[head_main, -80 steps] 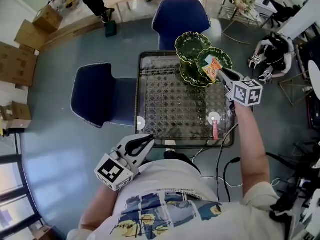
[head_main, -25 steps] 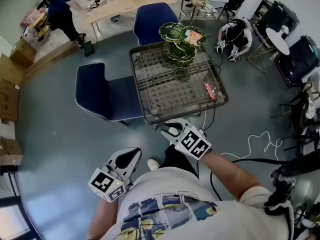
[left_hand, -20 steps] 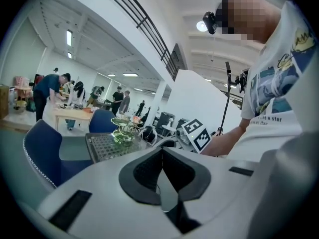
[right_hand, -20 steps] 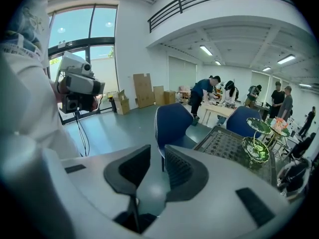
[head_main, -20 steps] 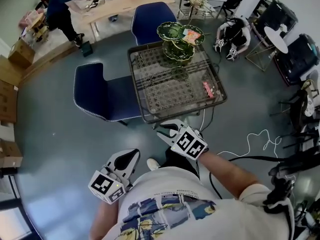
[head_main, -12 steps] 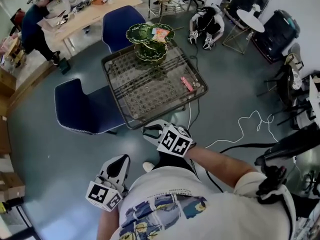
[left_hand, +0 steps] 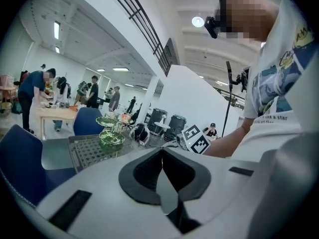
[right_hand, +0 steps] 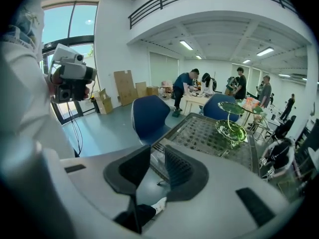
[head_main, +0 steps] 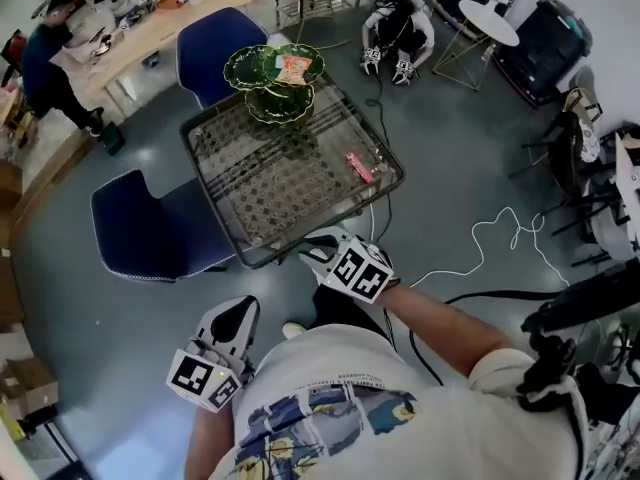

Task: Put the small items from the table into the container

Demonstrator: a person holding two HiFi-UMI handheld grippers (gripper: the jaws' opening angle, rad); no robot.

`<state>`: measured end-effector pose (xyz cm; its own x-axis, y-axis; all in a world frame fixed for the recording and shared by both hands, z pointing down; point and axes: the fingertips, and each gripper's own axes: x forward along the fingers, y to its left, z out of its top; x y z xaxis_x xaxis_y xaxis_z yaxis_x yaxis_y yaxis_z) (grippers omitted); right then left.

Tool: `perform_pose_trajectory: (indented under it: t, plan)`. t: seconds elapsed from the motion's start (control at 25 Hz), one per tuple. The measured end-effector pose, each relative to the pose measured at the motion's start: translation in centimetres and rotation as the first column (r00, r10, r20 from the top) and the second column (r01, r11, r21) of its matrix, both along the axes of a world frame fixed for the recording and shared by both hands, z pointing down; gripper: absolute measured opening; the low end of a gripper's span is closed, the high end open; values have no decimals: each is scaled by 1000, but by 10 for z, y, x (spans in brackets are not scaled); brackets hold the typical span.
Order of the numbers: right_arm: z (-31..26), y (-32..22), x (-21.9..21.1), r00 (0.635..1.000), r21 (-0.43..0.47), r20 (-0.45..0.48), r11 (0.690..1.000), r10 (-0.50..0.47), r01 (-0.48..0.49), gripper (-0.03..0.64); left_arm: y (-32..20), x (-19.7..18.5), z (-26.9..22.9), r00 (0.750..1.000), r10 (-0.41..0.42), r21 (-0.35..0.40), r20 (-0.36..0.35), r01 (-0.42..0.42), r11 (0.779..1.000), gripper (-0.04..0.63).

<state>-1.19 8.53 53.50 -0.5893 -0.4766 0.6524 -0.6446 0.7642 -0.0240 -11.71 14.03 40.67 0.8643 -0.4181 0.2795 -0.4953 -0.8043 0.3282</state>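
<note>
A green tiered dish [head_main: 272, 80] stands at the far end of the metal mesh table [head_main: 250, 193], with an orange snack packet [head_main: 293, 68] in its top plate. A pink wrapped item [head_main: 360, 166] lies near the table's right edge. My right gripper [head_main: 318, 247] hovers at the table's near edge, open, with nothing between its fingers; its view looks along the table [right_hand: 199, 131] to the dish [right_hand: 232, 128]. My left gripper [head_main: 240, 310] is held low beside my body, shut and empty. The left gripper view shows the dish [left_hand: 110, 136] far off.
Two blue chairs [head_main: 222, 38] [head_main: 140, 233] stand at the table's far and left sides. A white cable [head_main: 490, 243] trails on the floor to the right. People work at a wooden table [head_main: 160, 18] at the back left. Black equipment [head_main: 545, 33] stands at the right.
The right gripper, earlier at the dish with the orange packet, has left it there, drawn back and come to the table's near edge. The table has shifted left in view.
</note>
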Motion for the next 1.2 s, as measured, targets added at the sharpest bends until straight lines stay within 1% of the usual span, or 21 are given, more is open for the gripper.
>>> perform_pose_trajectory:
  t: [0.16,0.32,0.44,0.6,0.72,0.84,0.92,1.08,1.2]
  plan:
    - [34,-30,58,992,-35,-54,993,111,-113,94,-29,26,-1,1000,28,-3,11,-28,1000,11]
    - [79,-63,123,970,-80,-105,970,220,-229,94,-57,50,-1,998,47,-7,43,-47,999,11]
    - [107,-88,169,949,-105,-143,950,280,-296,94,-80,69,0,997,54,-20,56,-53,998,11]
    - [143,-120,220,912,-110,-216,919,350,-378,97,-108,87,1,996,50,-43,77,-47,998,11]
    - [174,-138,254,883,-134,-271,893,384,-429,120,-125,103,2,994,51,-50,92,-47,998,11]
    - [206,-149,277,866,-184,-294,865,404,-466,136,-140,116,3,993,47,-62,108,-41,997,11]
    - [225,-154,286,862,-211,-304,854,405,-475,141,-149,122,5,992,40,-72,121,-31,997,11]
    - [249,-164,296,859,-248,-336,843,387,-477,143,-167,130,10,989,27,-90,147,-14,996,11]
    - [259,-167,296,873,-281,-327,845,361,-455,143,-179,137,12,989,24,-92,149,-10,996,11]
